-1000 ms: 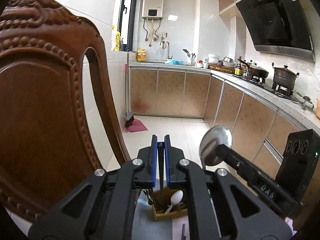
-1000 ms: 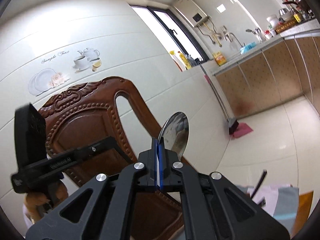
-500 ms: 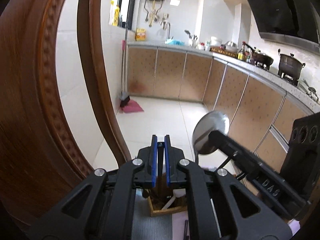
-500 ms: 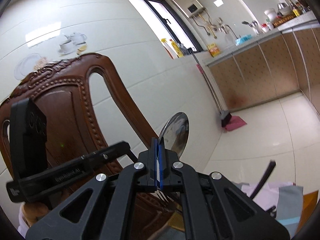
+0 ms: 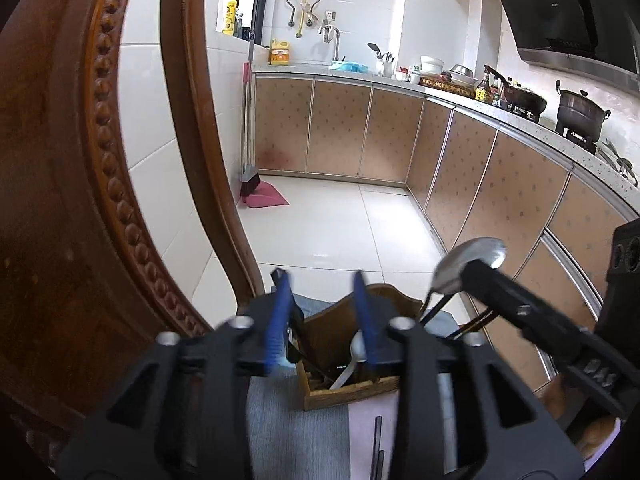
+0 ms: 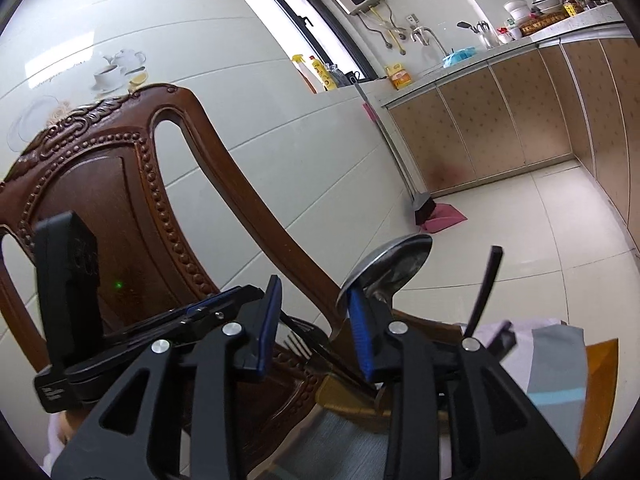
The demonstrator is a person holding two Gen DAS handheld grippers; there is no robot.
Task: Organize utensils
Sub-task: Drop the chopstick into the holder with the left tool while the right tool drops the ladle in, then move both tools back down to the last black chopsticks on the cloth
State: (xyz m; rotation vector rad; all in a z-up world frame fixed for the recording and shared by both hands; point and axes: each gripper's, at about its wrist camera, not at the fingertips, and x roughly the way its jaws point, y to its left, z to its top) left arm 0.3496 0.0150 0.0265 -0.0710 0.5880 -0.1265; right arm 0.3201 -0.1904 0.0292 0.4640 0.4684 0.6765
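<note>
Two grippers are opening now: the left gripper (image 5: 320, 276) and right gripper (image 6: 314, 286) were pinched shut a moment ago. Their fingers hold nothing. The big spoon (image 6: 386, 268) stands in the wooden holder (image 5: 344, 392) with the other utensils, so this drop looks done.

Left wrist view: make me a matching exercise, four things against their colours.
Things:
1. dustpan
2. utensil holder
3. bottle on the window sill
4. pads of the left gripper

Colours:
A. yellow
B. blue
C. pink
D. brown wood

Pairs: 1-C, 2-D, 3-A, 4-B
</note>
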